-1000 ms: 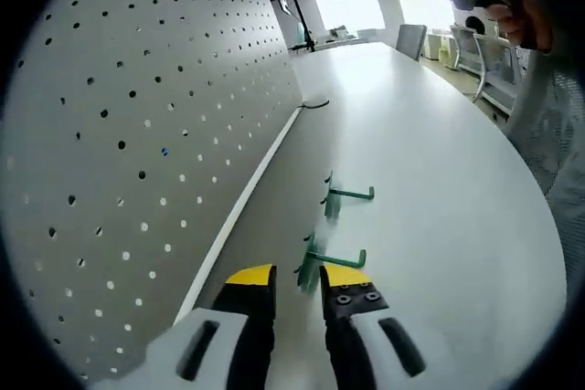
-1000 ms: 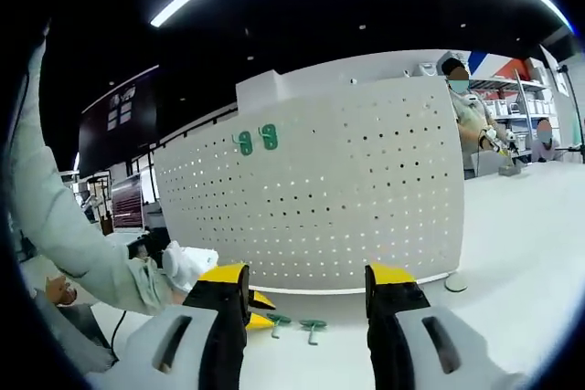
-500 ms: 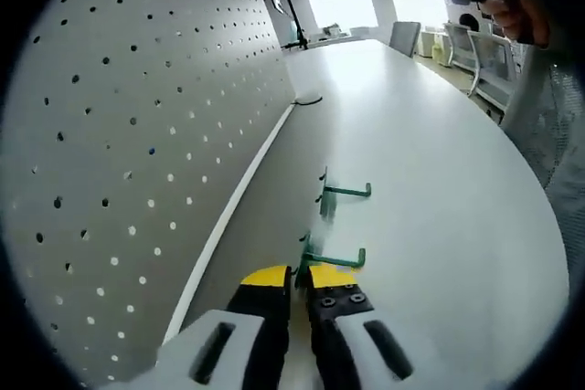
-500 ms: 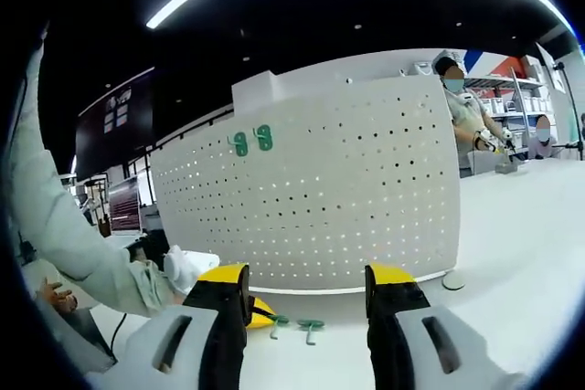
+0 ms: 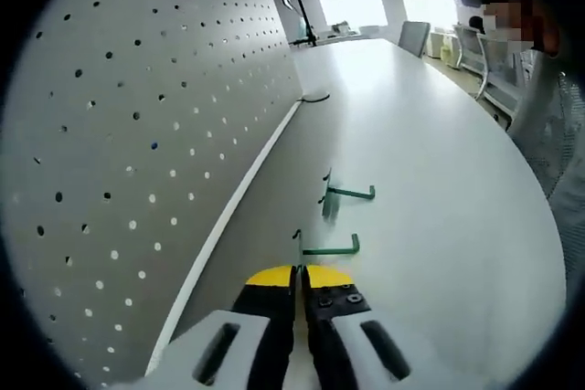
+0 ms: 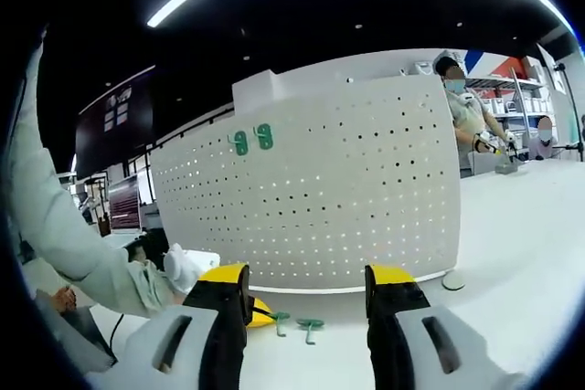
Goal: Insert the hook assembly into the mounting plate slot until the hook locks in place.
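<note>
— How much room is there along the board?

— Plenty. The white table point(image 5: 430, 134) runs long and bare past the pegboard point(image 5: 137, 116), which stands upright on its near edge, and a thin black cable point(image 5: 315, 98) lies at the foot of the board farther down. The two green hooks sit close to the board's base strip, with open tabletop beyond them toward the person's side.

— Where are the hooks exactly?

— The near hook point(image 5: 329, 247) is right at the tips of the left gripper point(image 5: 299, 273), whose yellow-tipped jaws are pressed together on its plate end. The far hook point(image 5: 345, 195) lies just beyond it, apart.

— And from the other hand?

— The right gripper point(image 6: 306, 279) hovers with its jaws wide apart, nothing between them. That view faces the board's front and shows two green plates point(image 6: 252, 140) mounted high on it, a small round white disc point(image 6: 452, 281) on the table at the board's right end, a sleeve point(image 6: 64, 226) at the left, and another person point(image 6: 468, 121) standing behind the board.

— Anything different from a moment back?

— The left jaws were apart a second ago with the near hook ahead of them; they have since closed on it.
</note>
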{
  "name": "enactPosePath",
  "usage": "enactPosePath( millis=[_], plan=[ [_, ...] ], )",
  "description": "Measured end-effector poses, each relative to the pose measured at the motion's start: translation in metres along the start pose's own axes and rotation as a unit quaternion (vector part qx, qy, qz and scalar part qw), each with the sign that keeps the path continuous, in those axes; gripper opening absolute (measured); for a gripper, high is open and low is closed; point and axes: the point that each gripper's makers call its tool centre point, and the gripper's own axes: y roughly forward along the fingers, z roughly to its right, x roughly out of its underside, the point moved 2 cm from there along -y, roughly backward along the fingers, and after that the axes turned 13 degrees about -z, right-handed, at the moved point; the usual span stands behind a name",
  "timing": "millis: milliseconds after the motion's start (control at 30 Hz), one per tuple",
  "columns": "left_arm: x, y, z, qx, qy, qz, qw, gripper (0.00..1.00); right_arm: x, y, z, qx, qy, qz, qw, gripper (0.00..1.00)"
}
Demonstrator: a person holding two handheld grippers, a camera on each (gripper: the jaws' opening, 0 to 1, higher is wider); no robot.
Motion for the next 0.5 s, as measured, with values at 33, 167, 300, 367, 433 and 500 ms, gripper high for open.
enactPosePath(
  millis=[33, 167, 300, 367, 433, 500],
  plan=[
    [-0.003, -0.002, -0.001, -0.003, -0.004, 0.006, 1.0000, 0.03, 0.000, 0.000, 0.000, 0.000, -0.001, -0.001, 1.0000, 0.49],
    [-0.006, -0.009, -0.007, -0.012, -0.019, 0.016, 0.9996, 0.03, 0.000, 0.000, -0.001, -0.001, -0.005, -0.001, 1.0000, 0.49],
    [-0.009, -0.018, -0.015, -0.025, -0.039, 0.028, 0.9985, 0.03, 0.000, 0.000, -0.002, -0.001, -0.007, -0.002, 1.0000, 0.49],
    [-0.009, -0.022, -0.017, -0.030, -0.043, 0.031, 0.9982, 0.03, 0.000, 0.000, -0.002, -0.001, -0.009, -0.002, 1.0000, 0.49],
    [-0.008, -0.027, -0.020, -0.036, -0.048, 0.036, 0.9976, 0.03, 0.000, 0.001, -0.002, -0.001, -0.012, -0.002, 0.9999, 0.49],
    [-0.009, -0.033, -0.022, -0.041, -0.053, 0.040, 0.9969, 0.03, 0.000, 0.001, -0.003, -0.002, -0.014, -0.002, 0.9999, 0.49]
  ],
)
